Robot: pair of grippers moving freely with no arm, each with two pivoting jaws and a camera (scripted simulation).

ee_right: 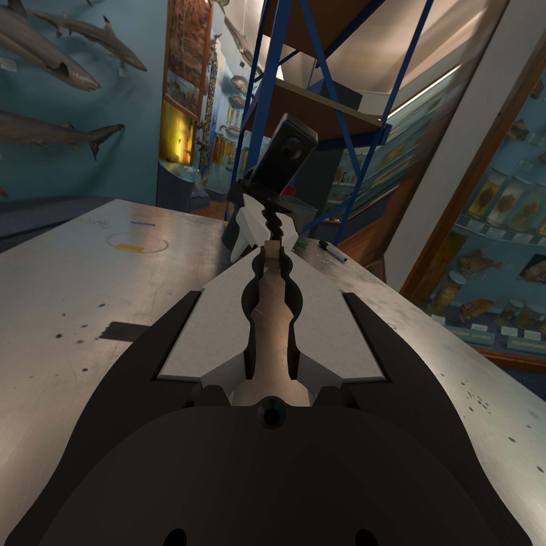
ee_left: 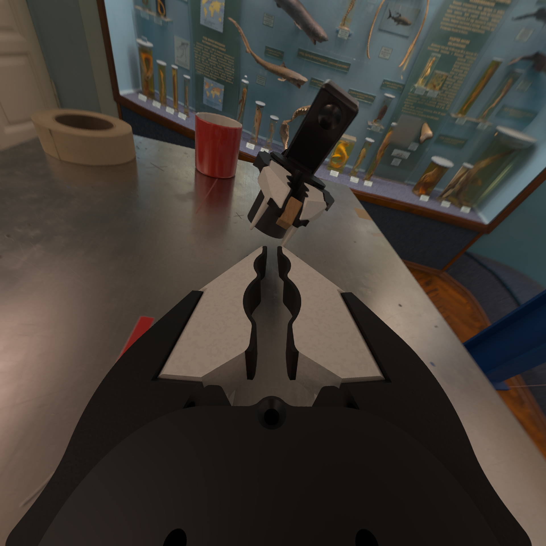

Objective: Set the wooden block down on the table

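Note:
The small wooden block [ee_right: 271, 254] is clamped between the fingertips of my right gripper [ee_right: 271, 251], a little above the metal table [ee_right: 88, 280]. In the left wrist view the right gripper [ee_left: 286, 217] hangs tilted above the table [ee_left: 88, 236] just ahead, with the block [ee_left: 288, 211] between its white fingers. My left gripper [ee_left: 271, 249] has only a narrow gap between its tips and holds nothing. It faces the right gripper tip to tip and shows in the right wrist view [ee_right: 273, 235] just behind the block.
A roll of beige tape [ee_left: 85, 136] and a red cup [ee_left: 218, 144] stand at the far left of the table. A black marker [ee_right: 332, 251], a green marker [ee_right: 301, 243] and a grey bin [ee_right: 301, 209] lie beyond the grippers. A blue shelf rack [ee_right: 325, 88] stands behind.

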